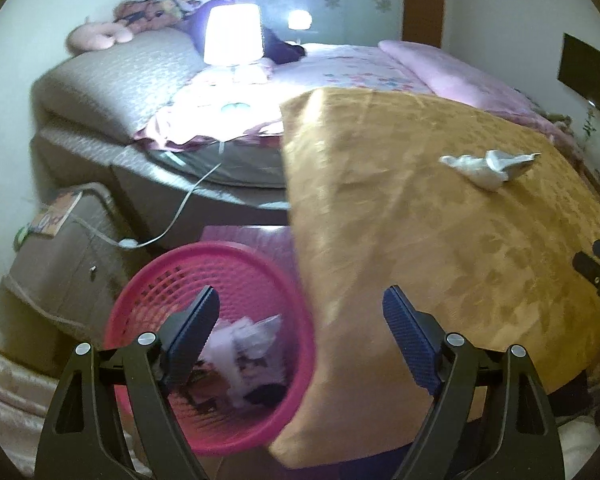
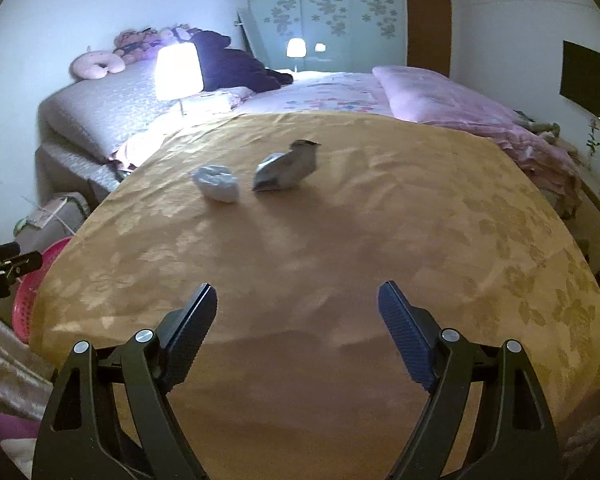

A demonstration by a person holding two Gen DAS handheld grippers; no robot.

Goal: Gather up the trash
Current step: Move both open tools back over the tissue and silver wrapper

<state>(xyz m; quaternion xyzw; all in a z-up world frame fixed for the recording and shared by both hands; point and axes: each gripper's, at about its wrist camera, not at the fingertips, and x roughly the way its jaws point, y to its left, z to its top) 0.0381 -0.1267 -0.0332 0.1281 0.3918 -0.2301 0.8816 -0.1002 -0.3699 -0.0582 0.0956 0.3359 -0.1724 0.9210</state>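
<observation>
Pink plastic defines the wastebasket (image 1: 140,320), the reference landmark in the left wrist view. It stands on the floor against the edge of the gold cloth (image 1: 440,240). Crumpled paper and wrappers (image 1: 248,344) already lie inside it, so part of the collection appears complete. The left gripper (image 1: 300,304) hovers above the basket rim, jaws spread wide with nothing between them. A white crumpled tissue (image 1: 476,168) and a grey wrapper (image 1: 516,162) remain on the cloth, well apart from the basket. A lit lamp (image 1: 232,34) stands on the bed (image 1: 360,64) beyond the basket.

Right wrist view: the basket rim (image 2: 32,284) shows at the cloth's (image 2: 340,260) left edge. The right gripper (image 2: 298,306) is held over the cloth, jaws wide apart and empty. Tissue (image 2: 216,182) and wrapper (image 2: 288,168) lie just beside each other, far from the basket; judged remaining: two pickups. A floral wardrobe (image 2: 328,16) closes the room behind the bed (image 2: 320,88).
</observation>
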